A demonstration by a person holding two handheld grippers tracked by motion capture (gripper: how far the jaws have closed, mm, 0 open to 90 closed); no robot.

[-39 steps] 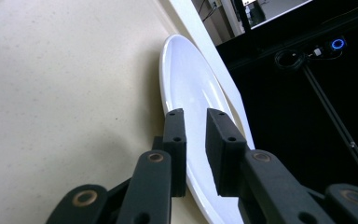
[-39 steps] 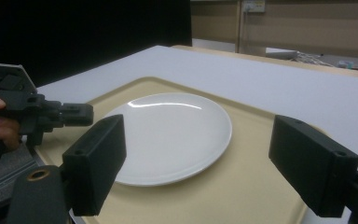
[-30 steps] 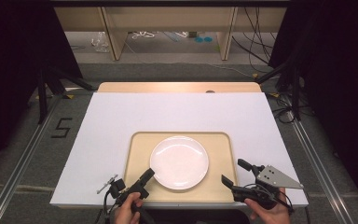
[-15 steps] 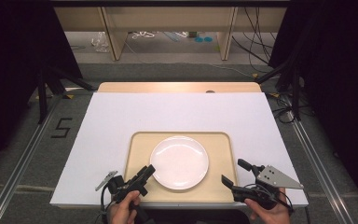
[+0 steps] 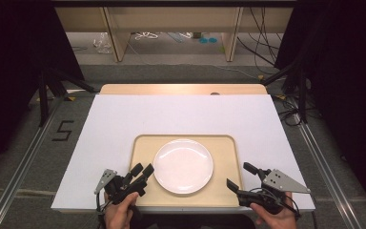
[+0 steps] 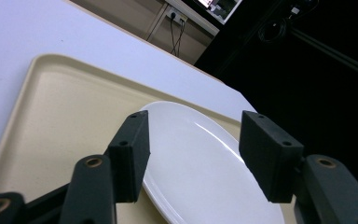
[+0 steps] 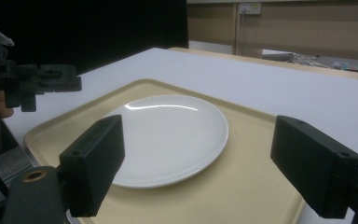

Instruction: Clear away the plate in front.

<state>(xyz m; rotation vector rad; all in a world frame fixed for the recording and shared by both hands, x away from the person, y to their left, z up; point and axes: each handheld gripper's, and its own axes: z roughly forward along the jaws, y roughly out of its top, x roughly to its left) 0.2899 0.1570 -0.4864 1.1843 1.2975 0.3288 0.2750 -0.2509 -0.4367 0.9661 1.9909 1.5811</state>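
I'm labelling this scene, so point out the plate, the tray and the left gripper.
plate [image 5: 183, 165], high view, its centre.
tray [image 5: 224, 148], high view, bare floor right of the plate.
left gripper [image 5: 142, 170], high view, between its open fingertips.

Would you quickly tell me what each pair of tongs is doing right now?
Left tongs: open, just been opening, holding nothing, at the plate's edge.
Right tongs: open, empty.

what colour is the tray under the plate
Pale beige, a cream-yellow tone. The tray shows best in the high view, under the white plate.
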